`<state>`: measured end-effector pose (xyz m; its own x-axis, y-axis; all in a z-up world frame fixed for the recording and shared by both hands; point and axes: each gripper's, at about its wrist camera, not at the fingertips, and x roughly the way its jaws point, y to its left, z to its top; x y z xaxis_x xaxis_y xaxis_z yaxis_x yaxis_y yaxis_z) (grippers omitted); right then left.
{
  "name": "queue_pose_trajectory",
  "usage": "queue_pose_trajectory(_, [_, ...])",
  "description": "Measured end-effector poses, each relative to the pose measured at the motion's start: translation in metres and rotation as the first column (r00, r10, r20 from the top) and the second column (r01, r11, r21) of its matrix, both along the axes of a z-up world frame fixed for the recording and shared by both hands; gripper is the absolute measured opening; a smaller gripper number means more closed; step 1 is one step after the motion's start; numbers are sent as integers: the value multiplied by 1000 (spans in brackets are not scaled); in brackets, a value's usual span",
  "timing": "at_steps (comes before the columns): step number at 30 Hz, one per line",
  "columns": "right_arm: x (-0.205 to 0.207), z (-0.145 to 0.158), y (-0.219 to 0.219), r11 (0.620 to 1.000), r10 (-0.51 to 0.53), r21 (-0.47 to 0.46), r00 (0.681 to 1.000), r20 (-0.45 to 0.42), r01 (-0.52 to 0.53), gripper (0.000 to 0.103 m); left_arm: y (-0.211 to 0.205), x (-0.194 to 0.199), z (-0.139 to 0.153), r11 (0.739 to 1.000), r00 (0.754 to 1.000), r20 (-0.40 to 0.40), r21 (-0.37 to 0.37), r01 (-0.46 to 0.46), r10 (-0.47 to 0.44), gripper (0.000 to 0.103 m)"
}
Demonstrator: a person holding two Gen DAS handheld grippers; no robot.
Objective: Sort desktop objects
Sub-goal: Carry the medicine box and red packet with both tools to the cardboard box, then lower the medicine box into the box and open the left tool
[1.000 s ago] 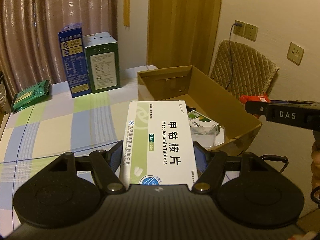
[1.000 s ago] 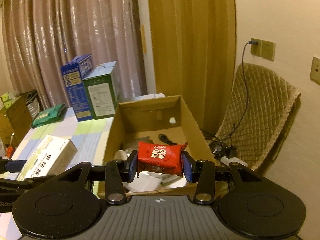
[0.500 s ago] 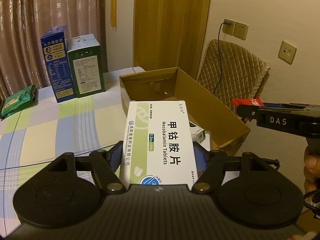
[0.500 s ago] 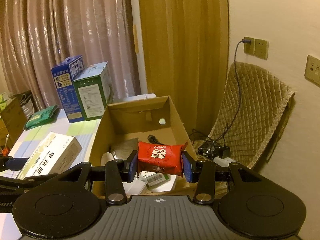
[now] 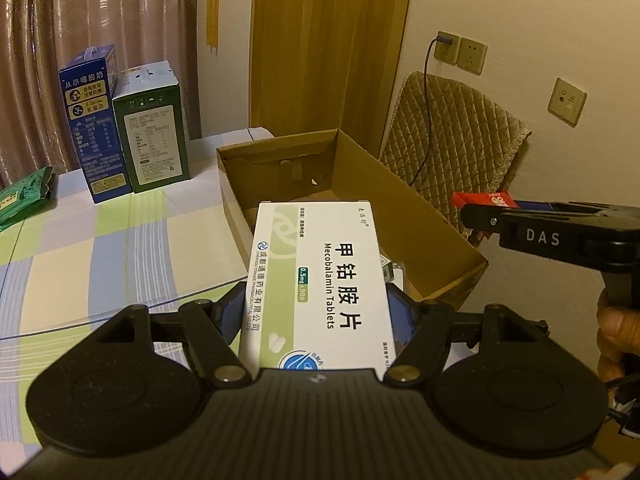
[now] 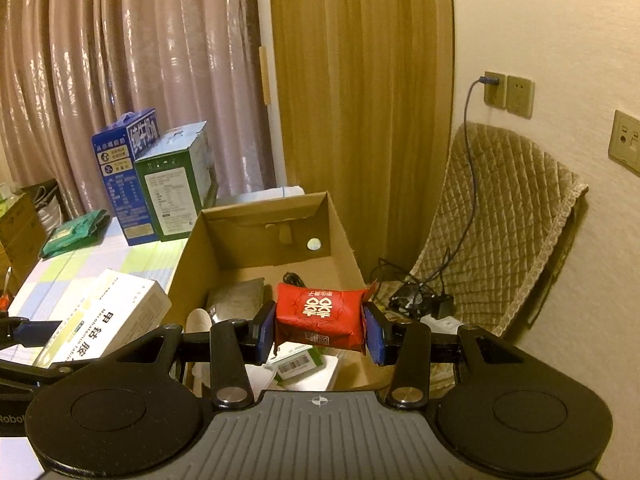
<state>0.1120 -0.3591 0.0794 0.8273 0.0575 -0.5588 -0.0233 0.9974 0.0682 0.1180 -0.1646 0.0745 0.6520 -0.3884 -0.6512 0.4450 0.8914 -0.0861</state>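
My left gripper (image 5: 316, 312) is shut on a white and green tablet box (image 5: 320, 280), which lies flat between the pads above the near left corner of an open cardboard box (image 5: 404, 204). My right gripper (image 6: 320, 332) is shut on a red wrapped packet (image 6: 320, 312), held over the near end of the cardboard box (image 6: 256, 236). In the left wrist view the red packet (image 5: 482, 199) pokes out past the right gripper's black finger by the box's right wall. The tablet box (image 6: 108, 320) shows at the lower left of the right wrist view.
A blue carton (image 5: 94, 128) and a green carton (image 5: 154, 136) stand at the back of the checked tablecloth (image 5: 100, 248), with a green pouch (image 5: 24, 196) at its left edge. Several small items lie inside the box. A quilted chair (image 5: 452, 136) and cables sit to the right.
Both grippers have drifted a little to the right along the cardboard box, each keeping its load. Neither grip has changed.
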Motion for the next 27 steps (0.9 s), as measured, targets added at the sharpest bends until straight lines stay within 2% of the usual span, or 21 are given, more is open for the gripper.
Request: queue_pose_trajectory(27, [94,-17,-17,999,54,-1,997,-57,-55,42,-35,84,-23,1000,998,-53,-10,-18,18,67])
